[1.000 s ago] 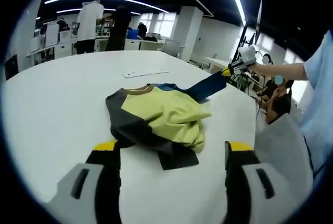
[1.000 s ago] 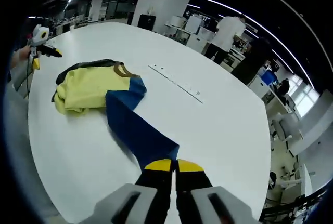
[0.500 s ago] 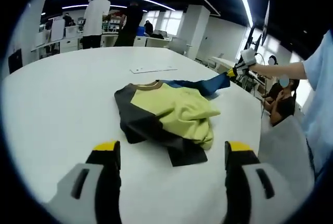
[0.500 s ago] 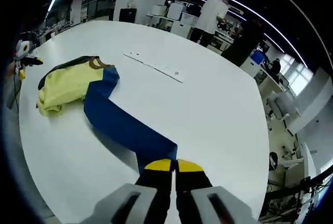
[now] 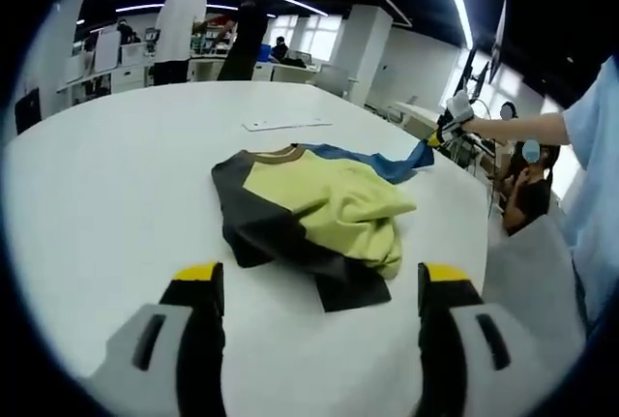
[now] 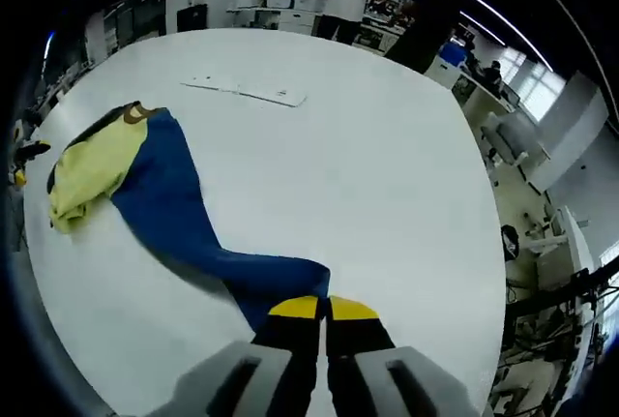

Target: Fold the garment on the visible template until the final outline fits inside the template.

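Garment (image 5: 314, 214) lies bunched mid-counter (image 5: 106, 204), its blue sleeve (image 6: 184, 228) pinched in the right gripper (image 6: 324, 309) fingers at 6 o'clock, left gripper (image 5: 319, 286) wide, empty; overpulling could drag the heap.

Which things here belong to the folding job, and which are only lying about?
Belong to the job:
- garment, crumpled on the table
- its blue sleeve, clamped in the right hand-held gripper
- left hand-held gripper, open, short of the garment

Lying about:
- flat white strip on the white table
- people at desks in the background
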A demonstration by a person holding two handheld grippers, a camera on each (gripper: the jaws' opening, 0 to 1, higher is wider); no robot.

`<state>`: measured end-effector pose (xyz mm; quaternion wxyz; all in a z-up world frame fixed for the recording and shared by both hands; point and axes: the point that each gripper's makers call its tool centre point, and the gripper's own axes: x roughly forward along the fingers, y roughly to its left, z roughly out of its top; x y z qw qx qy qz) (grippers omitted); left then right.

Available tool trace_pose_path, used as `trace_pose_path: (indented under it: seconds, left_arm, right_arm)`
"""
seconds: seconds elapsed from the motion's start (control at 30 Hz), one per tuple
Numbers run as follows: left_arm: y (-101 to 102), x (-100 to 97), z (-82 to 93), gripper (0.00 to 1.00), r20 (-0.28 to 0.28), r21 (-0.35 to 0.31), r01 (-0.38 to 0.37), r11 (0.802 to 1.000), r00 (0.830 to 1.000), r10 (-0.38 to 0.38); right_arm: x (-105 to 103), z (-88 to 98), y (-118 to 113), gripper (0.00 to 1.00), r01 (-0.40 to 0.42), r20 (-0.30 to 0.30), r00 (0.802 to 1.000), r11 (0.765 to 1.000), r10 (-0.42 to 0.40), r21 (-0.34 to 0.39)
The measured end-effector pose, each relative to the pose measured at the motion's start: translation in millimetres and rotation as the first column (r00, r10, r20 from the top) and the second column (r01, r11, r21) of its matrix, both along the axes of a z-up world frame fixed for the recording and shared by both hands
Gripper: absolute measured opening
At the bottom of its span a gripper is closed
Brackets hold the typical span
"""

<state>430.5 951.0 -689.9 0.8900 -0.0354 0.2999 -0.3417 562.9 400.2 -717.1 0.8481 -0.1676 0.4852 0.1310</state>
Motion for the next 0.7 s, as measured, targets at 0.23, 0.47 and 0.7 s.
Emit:
trace_pose_path:
  seconds: [0.23, 0.47, 0.7]
  left_arm:
    - [-1.2, -1.3, -4.7, 0.79, -0.011, -0.002, -0.004, 1.0, 1.0, 0.004]
    - [-2.6, -3.2, -9.2, 0.79, -0.022, 0.006, 0.002, 1.0, 1.0, -0.002]
    - [-4.3, -1.6, -11.5, 0.79, -0.025, 0.0, -0.006, 1.0, 1.0, 0.006]
  right_arm:
    - [-29.0, -23.5, -19.3, 0.0, 0.062, -0.13, 0.99, 0.998, -0.062, -0.001]
    - [-41.9, -31.9, -20.8, 0.0, 0.075, -0.168, 0.983, 0.997, -0.071, 0.014]
    - [-23.5, -14.8, -23.7, 0.0, 0.099, -0.106, 0.99, 0.994, -0.093, 0.05]
